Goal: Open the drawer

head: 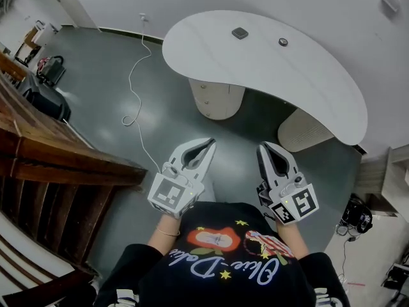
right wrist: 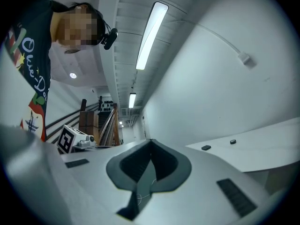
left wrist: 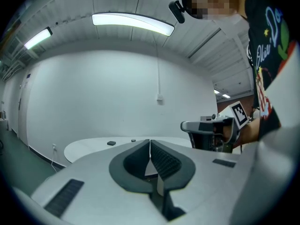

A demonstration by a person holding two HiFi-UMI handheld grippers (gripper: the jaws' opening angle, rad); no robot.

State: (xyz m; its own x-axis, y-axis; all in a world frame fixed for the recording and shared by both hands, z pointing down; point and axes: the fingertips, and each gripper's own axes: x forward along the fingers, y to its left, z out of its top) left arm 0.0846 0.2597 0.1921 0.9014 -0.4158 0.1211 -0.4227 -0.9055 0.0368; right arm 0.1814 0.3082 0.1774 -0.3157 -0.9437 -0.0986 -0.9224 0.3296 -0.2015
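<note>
A white curved desk (head: 300,69) stands ahead of me on a grey floor. Under its left part is a rounded cream drawer unit (head: 217,99) with small knobs on its front, all drawers closed. My left gripper (head: 208,145) and right gripper (head: 262,148) are held side by side close to my body, well short of the desk, both pointing toward it. The left gripper (left wrist: 150,141) has its jaws shut tip to tip with nothing between them. On the right gripper (right wrist: 151,140) the jaws also meet, empty.
A second pale pedestal (head: 305,132) stands under the desk's right part. A small dark square object (head: 239,33) and a round one (head: 283,41) lie on the desk. A white cable (head: 133,91) trails across the floor. A wooden stair rail (head: 57,155) runs along the left.
</note>
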